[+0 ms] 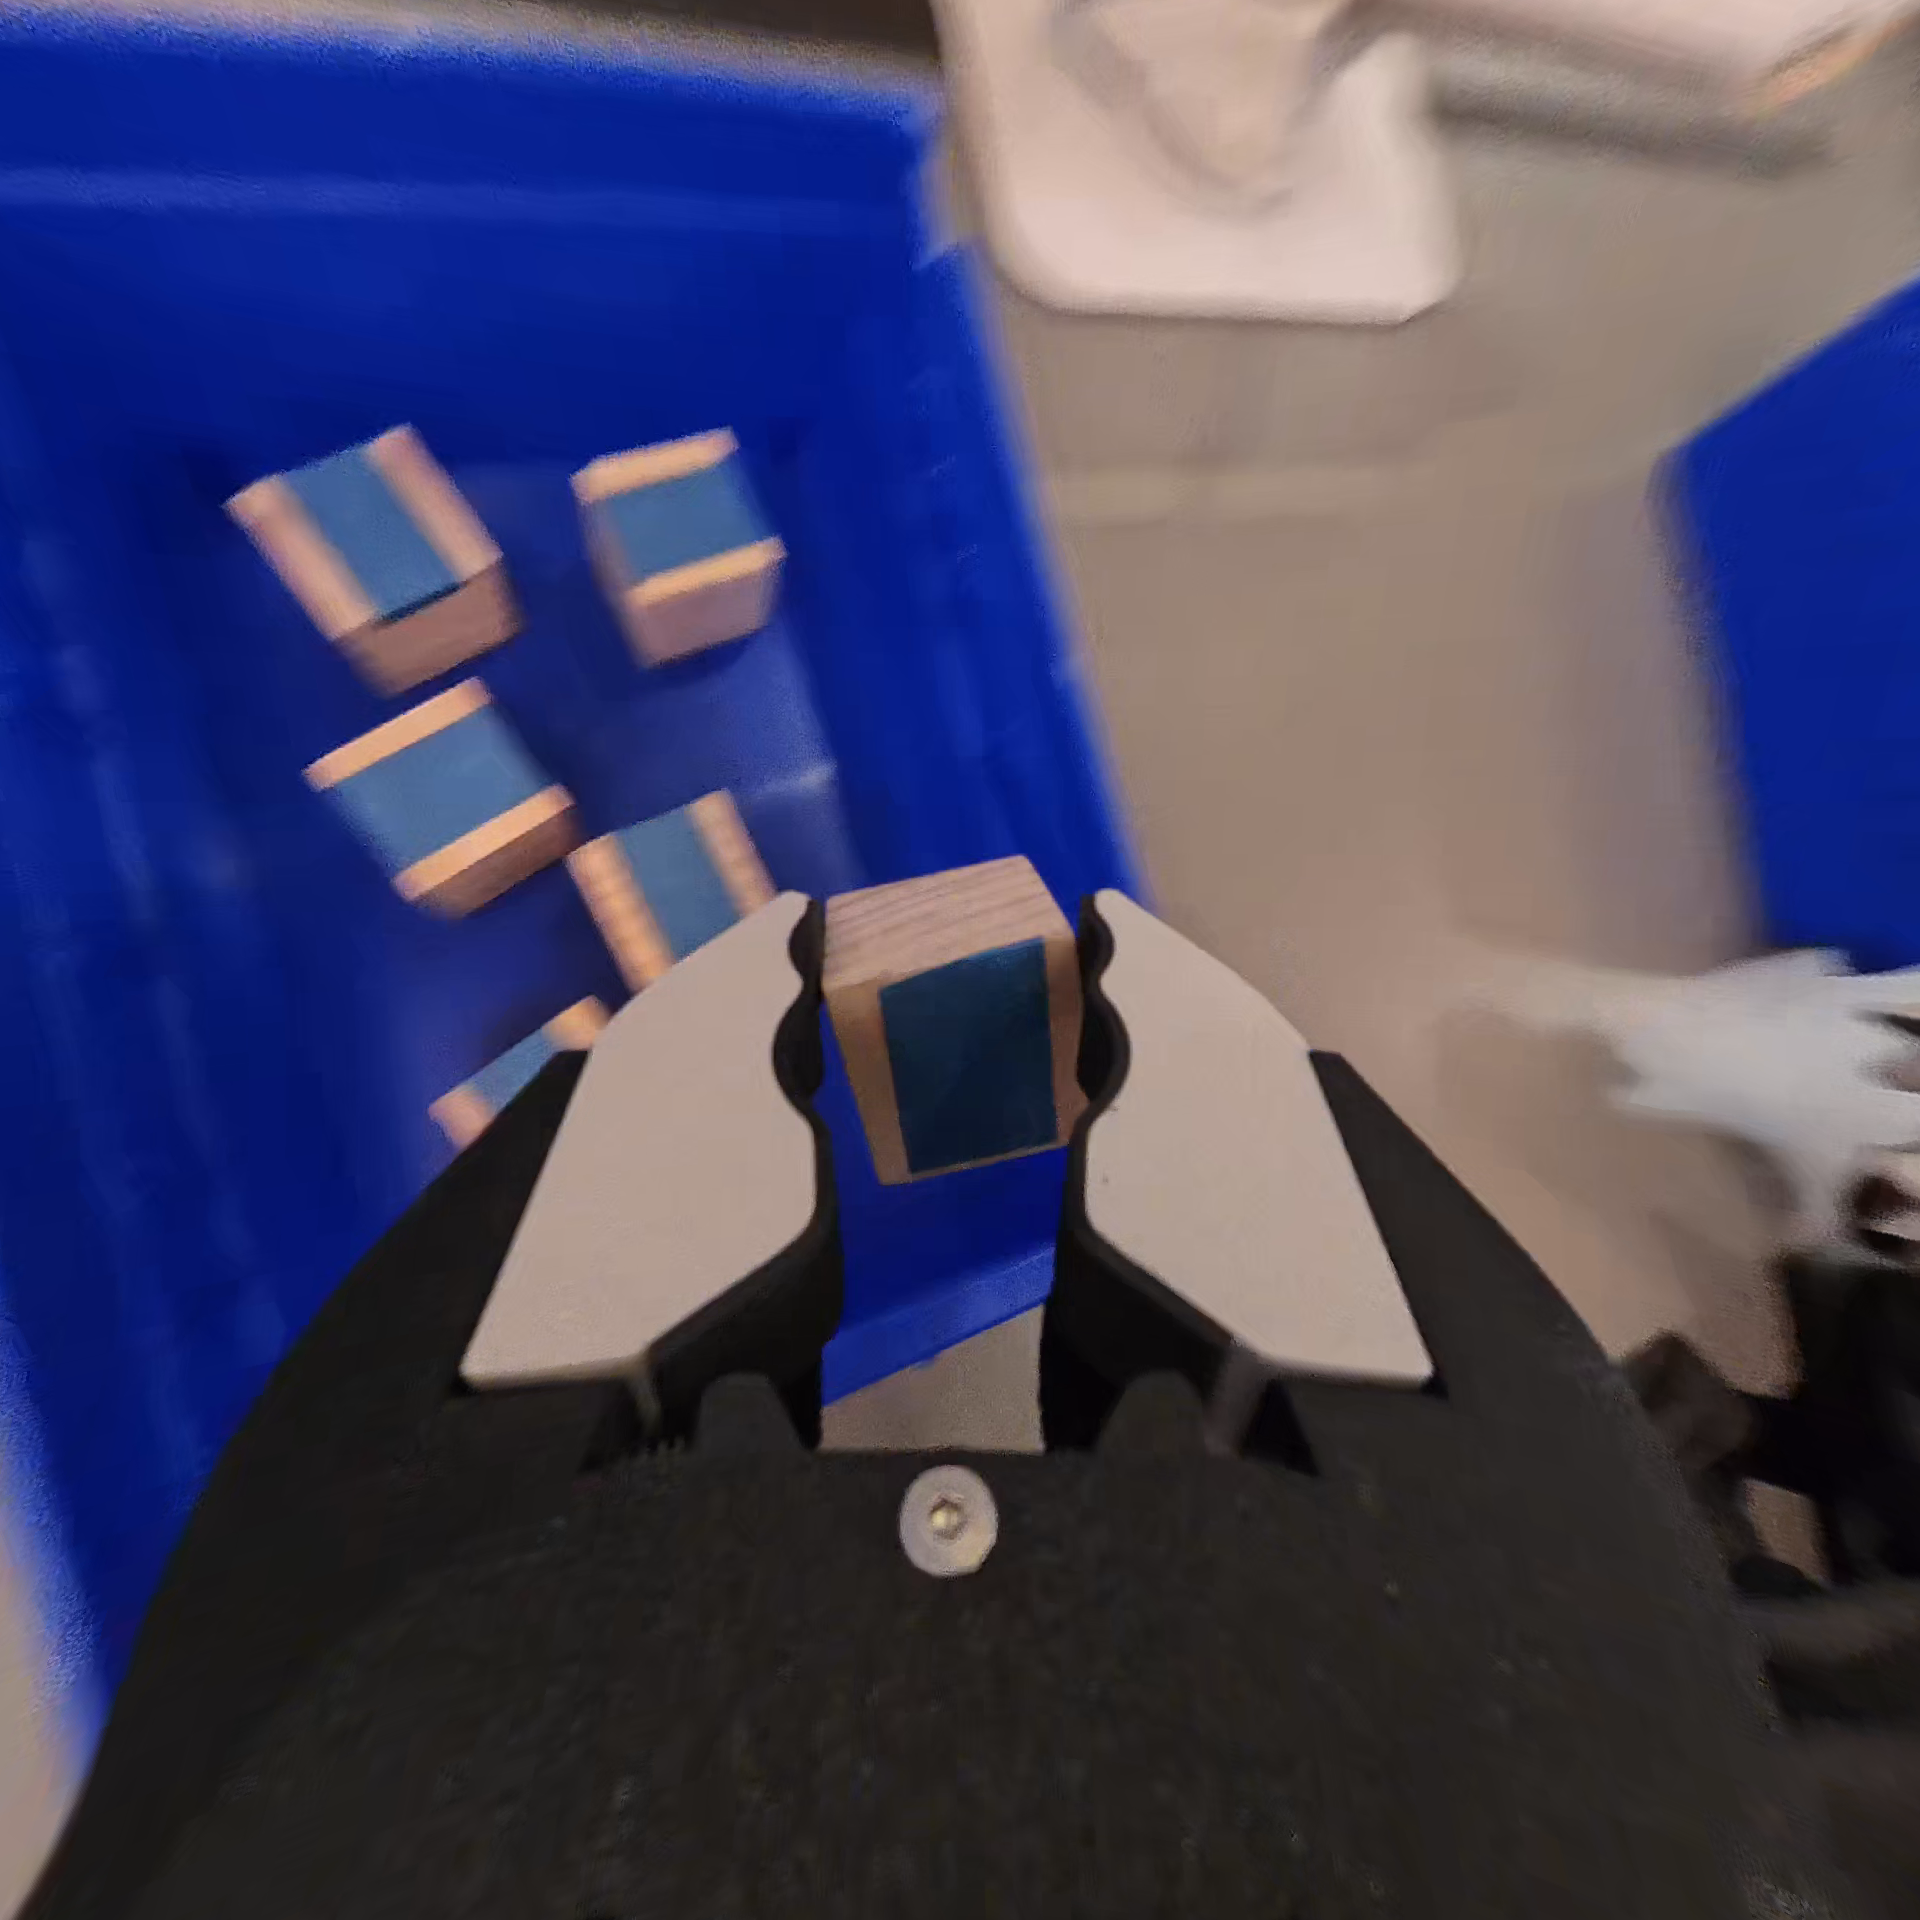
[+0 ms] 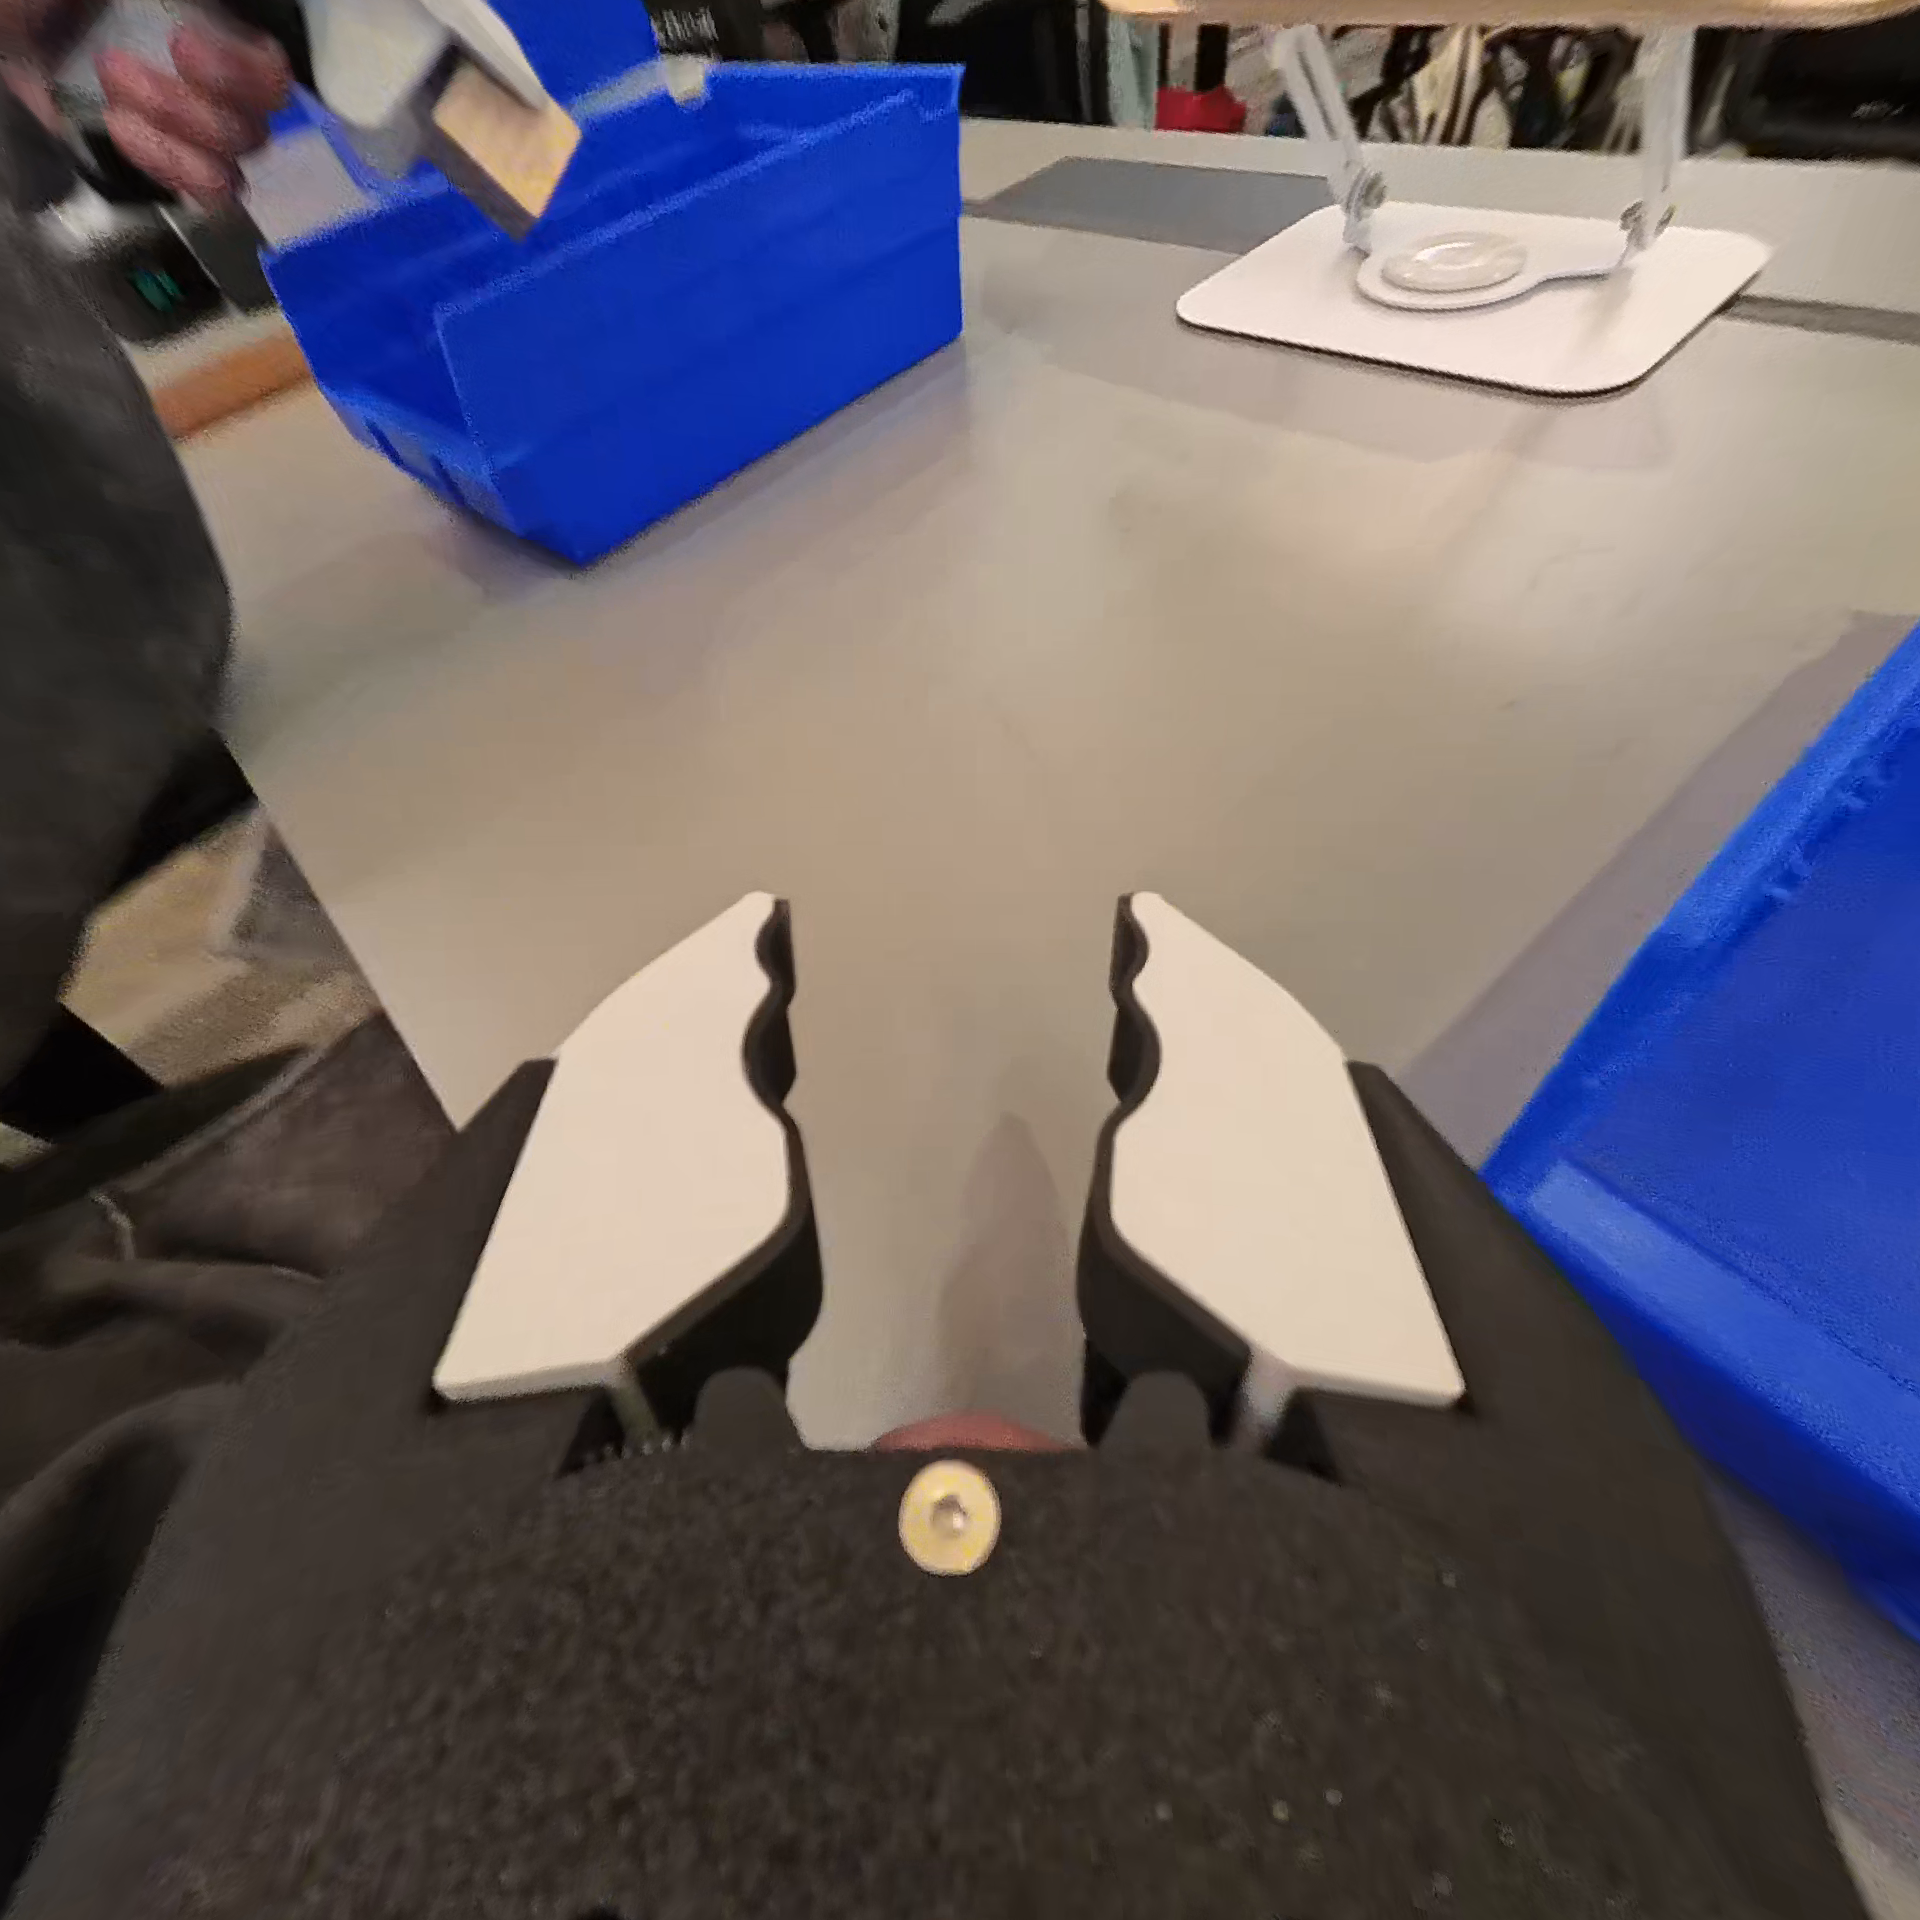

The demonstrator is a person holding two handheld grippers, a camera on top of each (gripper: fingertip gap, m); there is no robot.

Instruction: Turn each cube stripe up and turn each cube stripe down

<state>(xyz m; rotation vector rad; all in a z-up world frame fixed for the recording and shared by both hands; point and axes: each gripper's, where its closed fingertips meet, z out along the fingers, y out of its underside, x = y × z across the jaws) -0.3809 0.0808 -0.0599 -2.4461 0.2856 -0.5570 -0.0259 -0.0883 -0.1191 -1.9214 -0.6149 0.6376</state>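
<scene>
My left gripper (image 1: 948,997) is shut on a wooden cube (image 1: 951,1013) with a blue stripe on the face towards the camera, held above the right edge of a blue bin (image 1: 520,260). Several wooden cubes lie in that bin with blue stripes up, such as one (image 1: 379,551) at the back left and one (image 1: 681,540) beside it. My right gripper (image 2: 951,997) is open and empty above the grey table (image 2: 1039,623). In the right wrist view the left gripper (image 2: 457,125) hovers over the same blue bin (image 2: 675,343) at the far left, holding the cube (image 2: 509,156).
A second blue bin stands to the right (image 2: 1766,1195), also at the right edge of the left wrist view (image 1: 1818,623). A white stand base (image 2: 1475,281) sits at the back of the table. A person's dark sleeve (image 2: 94,623) is at the left.
</scene>
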